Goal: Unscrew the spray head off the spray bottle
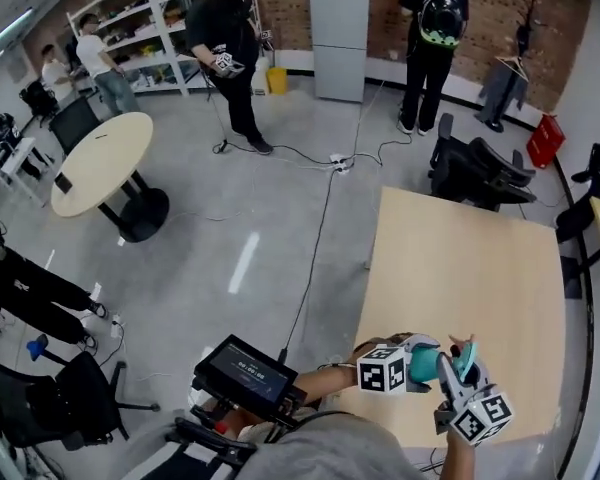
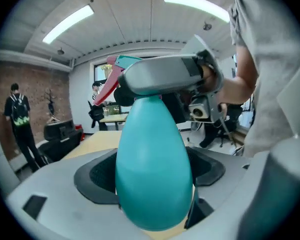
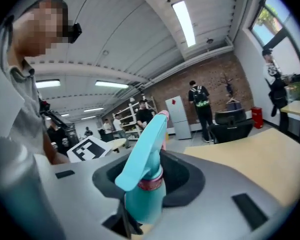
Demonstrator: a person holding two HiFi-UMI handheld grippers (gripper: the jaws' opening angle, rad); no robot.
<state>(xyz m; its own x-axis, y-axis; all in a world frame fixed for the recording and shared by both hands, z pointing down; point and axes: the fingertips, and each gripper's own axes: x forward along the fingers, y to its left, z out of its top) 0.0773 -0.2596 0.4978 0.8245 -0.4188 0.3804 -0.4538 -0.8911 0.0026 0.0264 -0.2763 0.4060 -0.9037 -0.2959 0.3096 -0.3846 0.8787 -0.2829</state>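
A teal spray bottle (image 2: 152, 169) sits upright between the jaws of my left gripper (image 2: 152, 189), which is shut on its rounded body. In the head view the bottle (image 1: 426, 363) hangs above the near edge of the wooden table (image 1: 480, 268), with the left gripper (image 1: 416, 365) at its left. My right gripper (image 1: 458, 370) comes in from the right at the bottle's top. In the right gripper view the teal spray head (image 3: 142, 154) with its pink collar (image 3: 151, 184) stands between the jaws of the right gripper (image 3: 145, 196), which is shut on it. The pink trigger (image 2: 105, 88) points away.
Black office chairs (image 1: 470, 168) stand at the table's far side. A round table (image 1: 100, 158) is far left, and a cable (image 1: 315, 238) runs across the floor. People stand by the shelves and the brick wall. A screen device (image 1: 248, 371) hangs at the person's chest.
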